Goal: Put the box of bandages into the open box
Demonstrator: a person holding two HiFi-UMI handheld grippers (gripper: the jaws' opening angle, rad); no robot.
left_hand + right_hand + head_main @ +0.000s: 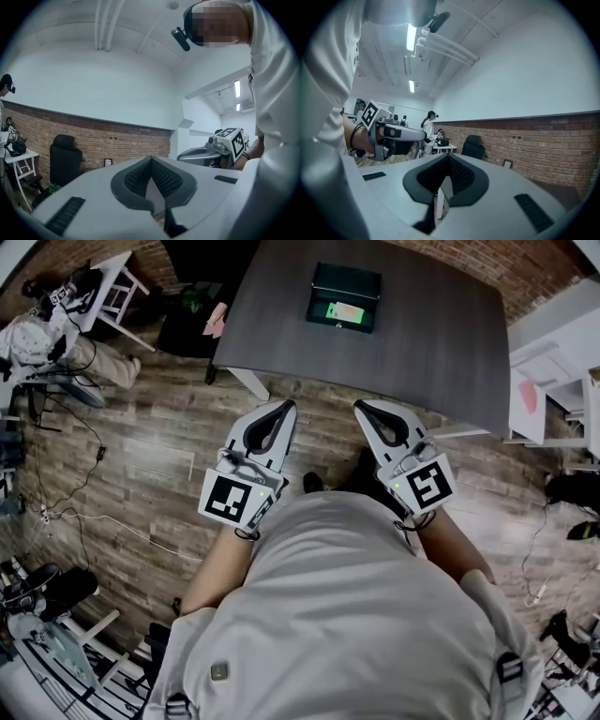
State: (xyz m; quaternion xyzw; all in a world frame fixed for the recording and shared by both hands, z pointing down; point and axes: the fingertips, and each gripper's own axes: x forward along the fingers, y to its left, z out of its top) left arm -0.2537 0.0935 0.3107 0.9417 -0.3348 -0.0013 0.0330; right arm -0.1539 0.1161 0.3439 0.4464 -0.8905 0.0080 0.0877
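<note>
Head view: both tongs are empty, and the job looks done.
Left gripper [284,408] and right gripper [365,408] are squeezed closed on nothing. At 12 o'clock on the table [441,343], the green box of bandages [345,312] seems to lie inside the open box [346,279], so likely nothing is left to grab.

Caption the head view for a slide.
Shut and empty, the left tongs and right tongs are held short of the dark table bearing the open box.
</note>
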